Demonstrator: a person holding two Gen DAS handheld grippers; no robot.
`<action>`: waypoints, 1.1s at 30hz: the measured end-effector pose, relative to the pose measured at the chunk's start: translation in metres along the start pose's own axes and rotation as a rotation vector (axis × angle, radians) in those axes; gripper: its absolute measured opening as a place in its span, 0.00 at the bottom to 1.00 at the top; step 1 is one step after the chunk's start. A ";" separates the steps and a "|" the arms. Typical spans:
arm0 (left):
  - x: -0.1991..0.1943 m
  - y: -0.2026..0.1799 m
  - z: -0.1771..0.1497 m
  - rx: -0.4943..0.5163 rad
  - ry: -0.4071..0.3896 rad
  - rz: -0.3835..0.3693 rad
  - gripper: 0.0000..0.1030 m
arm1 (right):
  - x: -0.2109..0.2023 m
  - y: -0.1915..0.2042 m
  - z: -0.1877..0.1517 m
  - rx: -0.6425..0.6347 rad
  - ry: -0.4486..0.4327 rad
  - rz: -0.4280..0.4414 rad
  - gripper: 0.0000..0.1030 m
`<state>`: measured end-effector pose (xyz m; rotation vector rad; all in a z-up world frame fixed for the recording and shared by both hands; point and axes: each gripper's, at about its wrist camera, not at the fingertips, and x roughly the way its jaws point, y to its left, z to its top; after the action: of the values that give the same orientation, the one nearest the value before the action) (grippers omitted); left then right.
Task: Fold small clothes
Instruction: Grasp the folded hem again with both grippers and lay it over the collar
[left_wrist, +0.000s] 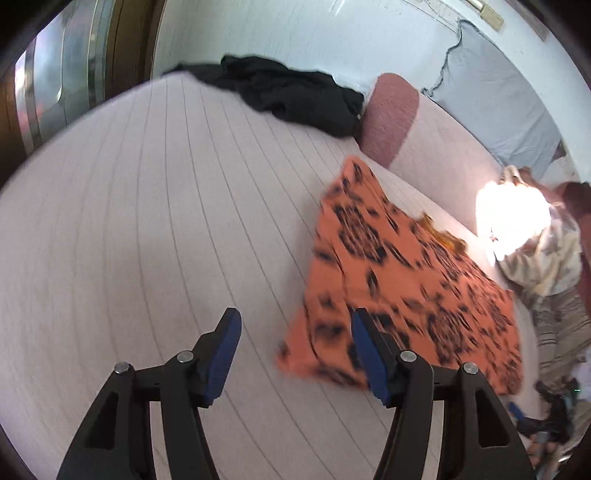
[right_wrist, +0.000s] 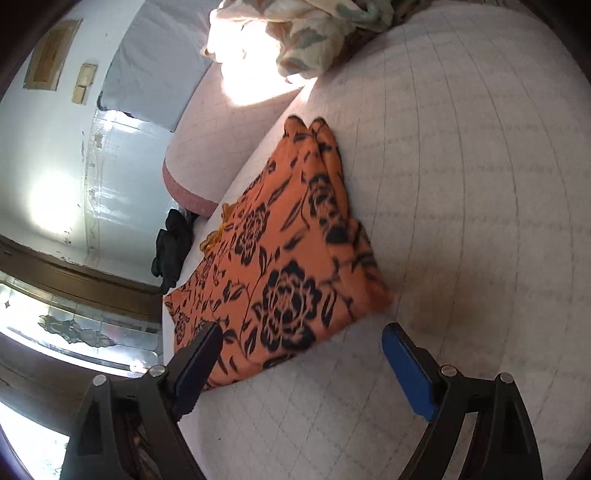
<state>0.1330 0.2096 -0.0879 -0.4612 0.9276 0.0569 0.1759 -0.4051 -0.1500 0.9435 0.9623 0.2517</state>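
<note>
An orange garment with a black flower print (left_wrist: 402, 273) lies folded flat on the pale striped bed cover (left_wrist: 147, 221). My left gripper (left_wrist: 295, 325) is open and empty, just above the cover at the garment's near left corner. In the right wrist view the same garment (right_wrist: 288, 251) lies in the middle, with a yellow tag or trim at its left edge. My right gripper (right_wrist: 303, 336) is open and empty, its jaws spread wide over the garment's near edge. The left finger (right_wrist: 195, 354) overlaps the cloth's corner.
A black garment (left_wrist: 295, 96) lies heaped at the far end of the bed, next to a pink bolster (left_wrist: 391, 118). A pale flowered cloth (right_wrist: 303, 33) lies crumpled in bright sunlight beyond the orange garment. The wall (right_wrist: 48, 147) and a window run along the bed's side.
</note>
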 end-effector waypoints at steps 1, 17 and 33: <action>0.005 -0.004 -0.011 -0.023 0.024 -0.010 0.61 | 0.006 -0.002 -0.005 0.027 0.015 0.020 0.87; 0.043 -0.062 0.025 -0.020 -0.016 0.106 0.21 | 0.063 0.013 0.028 0.260 -0.177 -0.074 0.14; -0.056 -0.009 -0.099 0.012 0.046 0.115 0.30 | -0.073 0.013 -0.118 0.084 -0.133 -0.143 0.14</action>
<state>0.0266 0.1700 -0.0914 -0.3989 0.9990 0.1454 0.0429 -0.3711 -0.1235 0.9514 0.9182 0.0268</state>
